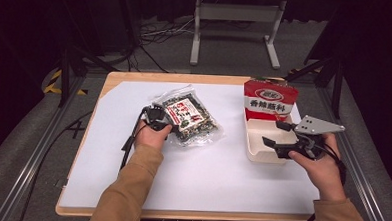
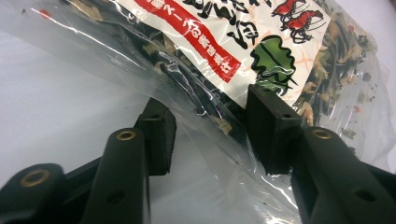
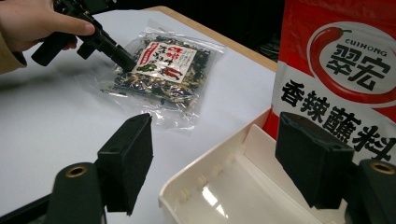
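In the left gripper view the near edge of the clear bag (image 2: 261, 56) runs out of frame at top and right, and the creased film between the jaws blurs whatever lies under it; whether the pads truly press the plastic is hard to make out. The left gripper (image 2: 212, 135) stands partly apart, one jaw under or beside the loose transparent edge, the other at about 3 o'clock against the printed label, with the bag's edge passing between them. No firm clamp shows.

From the high view, the left gripper (image 1: 156, 120) sits at the bag's 9 o'clock edge, the hand wrapped around its body. The bag (image 1: 189, 117) lies flat on the white surface (image 1: 191, 175), left of centre: a see-through pouch of dark, green and pale dried bits, with a white label bearing red strips, black script and a green leaf mark (two small red shrimp drawings sit at the label's top).

The right gripper (image 1: 278, 134) hovers with jaws well apart over the white tray (image 1: 254, 152) at about 3 o'clock on the surface, holding nothing; in the right gripper view its jaws straddle the tray's corner. The tray's near part is cut off by the frame there.

Farthest back, a red-and-white packet (image 1: 270, 100) stands upright in the tray's far end, its top edge cropped in the right gripper view.
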